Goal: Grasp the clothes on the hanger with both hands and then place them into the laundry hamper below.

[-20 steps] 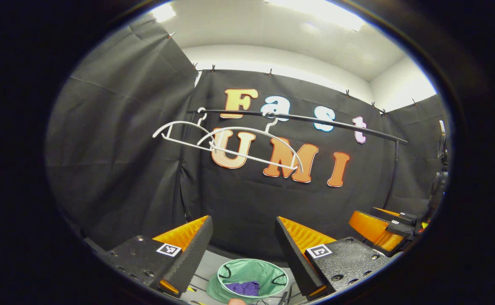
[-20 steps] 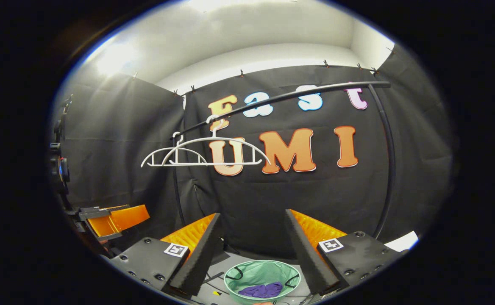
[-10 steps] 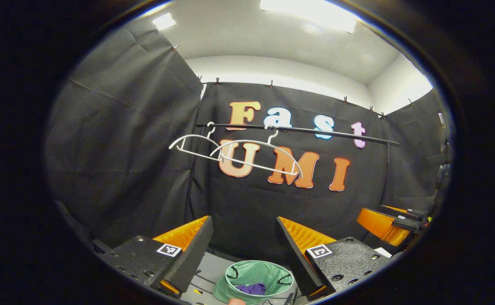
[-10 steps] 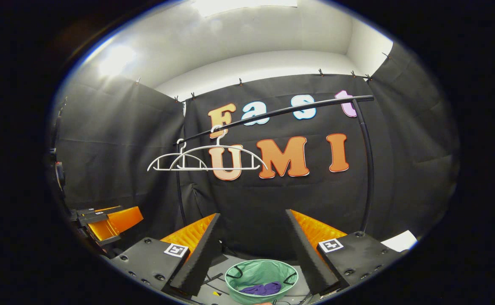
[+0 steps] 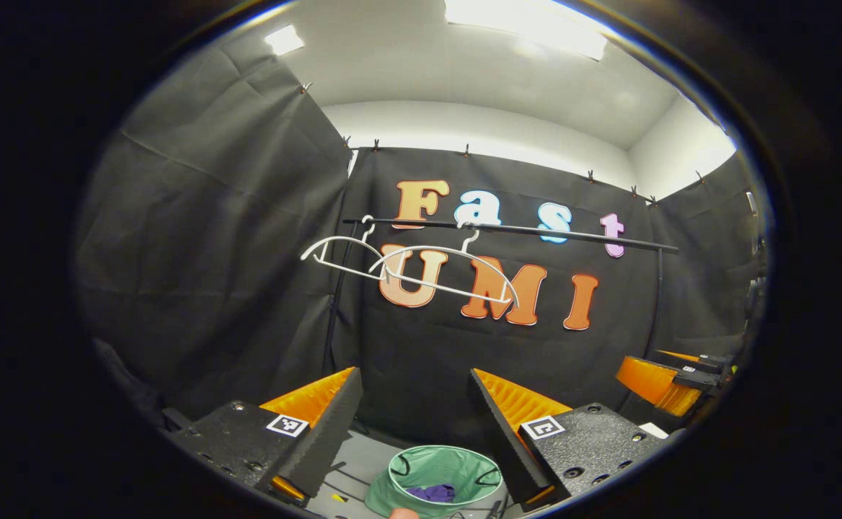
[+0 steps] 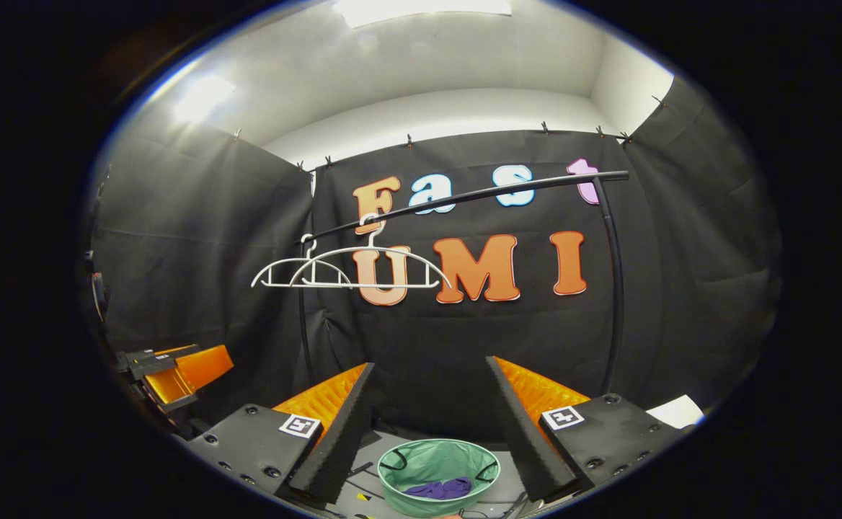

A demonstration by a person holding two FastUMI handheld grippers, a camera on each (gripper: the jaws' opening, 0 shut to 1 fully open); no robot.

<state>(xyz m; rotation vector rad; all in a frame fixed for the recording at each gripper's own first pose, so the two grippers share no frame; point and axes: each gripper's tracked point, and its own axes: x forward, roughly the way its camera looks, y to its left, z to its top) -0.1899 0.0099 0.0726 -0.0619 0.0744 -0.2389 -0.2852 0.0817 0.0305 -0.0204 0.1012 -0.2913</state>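
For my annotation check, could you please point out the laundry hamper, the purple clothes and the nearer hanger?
laundry hamper [image 6: 392,483]: right gripper view, green left wall.
purple clothes [image 6: 439,490]: right gripper view, heap's middle.
nearer hanger [image 5: 457,251]: left gripper view, upper arch.

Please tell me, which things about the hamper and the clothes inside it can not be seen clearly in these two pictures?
- Laundry hamper: its base is cut off by the left gripper view's bottom edge.
- Purple clothes: too small in the right gripper view to tell how many pieces lie there.
- Hamper's side: partly behind the right gripper's finger.
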